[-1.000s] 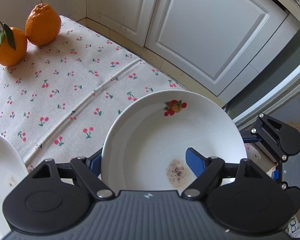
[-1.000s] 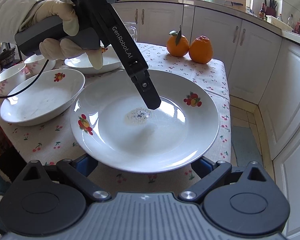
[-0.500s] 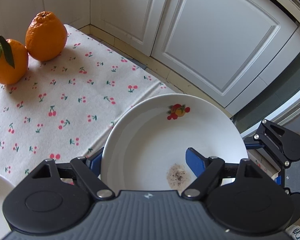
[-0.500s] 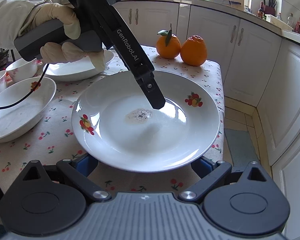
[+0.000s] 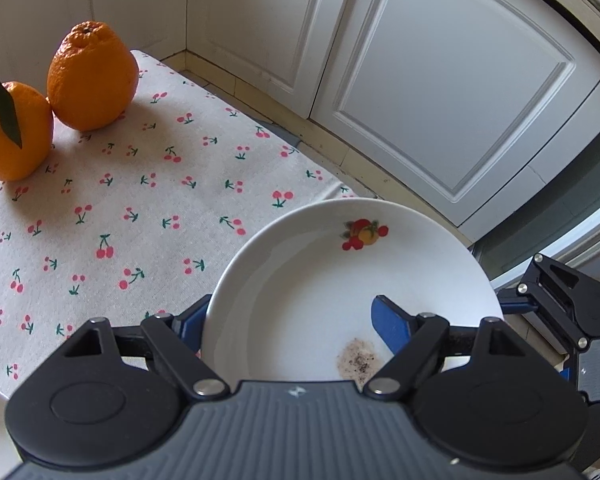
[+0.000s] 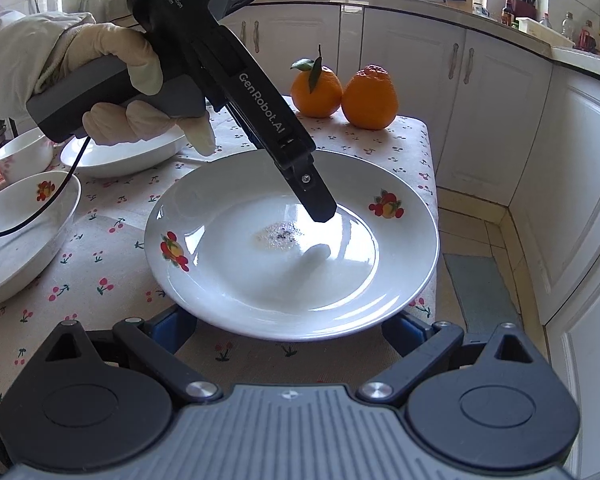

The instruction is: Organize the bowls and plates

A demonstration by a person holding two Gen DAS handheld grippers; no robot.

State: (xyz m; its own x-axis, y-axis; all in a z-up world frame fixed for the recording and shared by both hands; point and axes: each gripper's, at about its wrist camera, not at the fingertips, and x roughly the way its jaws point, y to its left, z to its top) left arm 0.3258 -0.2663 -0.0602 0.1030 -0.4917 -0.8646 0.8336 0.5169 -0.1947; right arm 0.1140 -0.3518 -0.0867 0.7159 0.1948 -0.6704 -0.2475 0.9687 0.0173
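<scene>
A white plate (image 5: 320, 280) with fruit prints and a speckled stain in its middle hangs just over the cherry-print tablecloth (image 5: 140, 200), near the table's corner. My left gripper (image 5: 290, 316) is shut on its rim, one blue pad inside the dish and the other outside the rim. In the right wrist view a gloved hand (image 6: 112, 92) holds that gripper, and its finger (image 6: 316, 200) reaches down into the plate (image 6: 340, 272). My right gripper (image 6: 290, 328) stands open, its fingers spread wide under the plate's near rim, tips hidden.
Two oranges (image 6: 344, 90) sit at the table's far end. A wide bowl (image 6: 24, 240), another white dish (image 6: 120, 156) and a small bowl (image 6: 20, 152) stand to the left. White cabinets (image 5: 440, 100) and tiled floor lie beyond the table's right edge.
Both grippers and the plate have shifted together toward the oranges and the table's corner. The bowls have slid left in the right wrist view. The grip has not changed.
</scene>
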